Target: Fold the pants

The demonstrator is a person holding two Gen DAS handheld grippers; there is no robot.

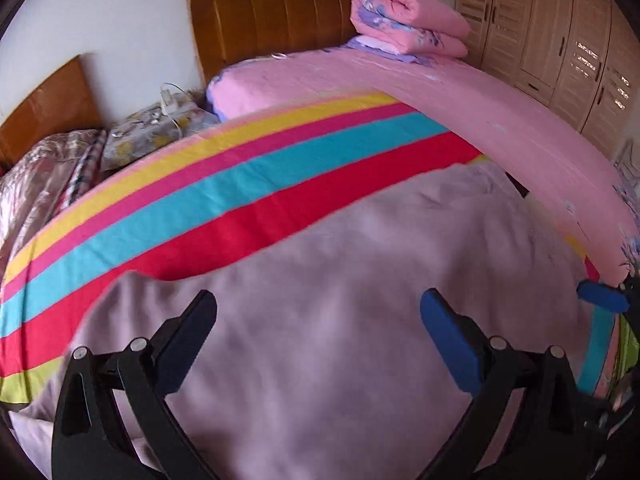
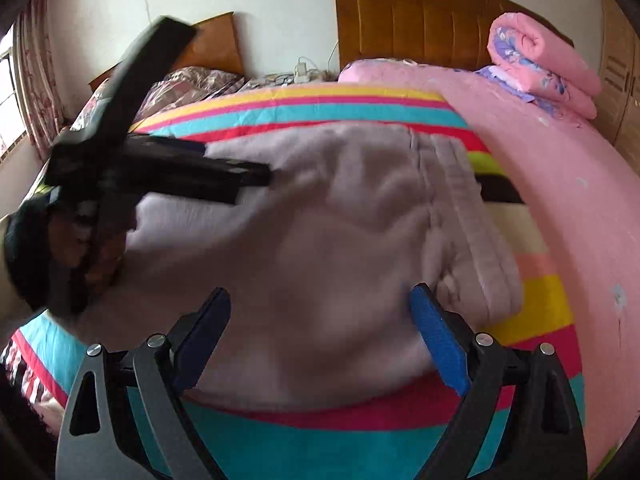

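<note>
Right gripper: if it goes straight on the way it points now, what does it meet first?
Most likely the lilac pants: the open right gripper points down at them, nothing visible between, though depth is unclear.

Pants (image 2: 320, 220) flat on striped blanket (image 2: 360, 416); right gripper (image 2: 320, 312) spread above near edge, nothing between; left gripper (image 2: 160, 160) blurred, at left edge.

Both tongs, left tongs (image 1: 318, 308) and right tongs (image 2: 320, 306), have black curved arms, silver round screws and blue pads (image 2: 438, 340).

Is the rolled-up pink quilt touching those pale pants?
Apart. The right wrist view shows the quilt by the headboard, bare pink sheet separating it from the pants.
</note>
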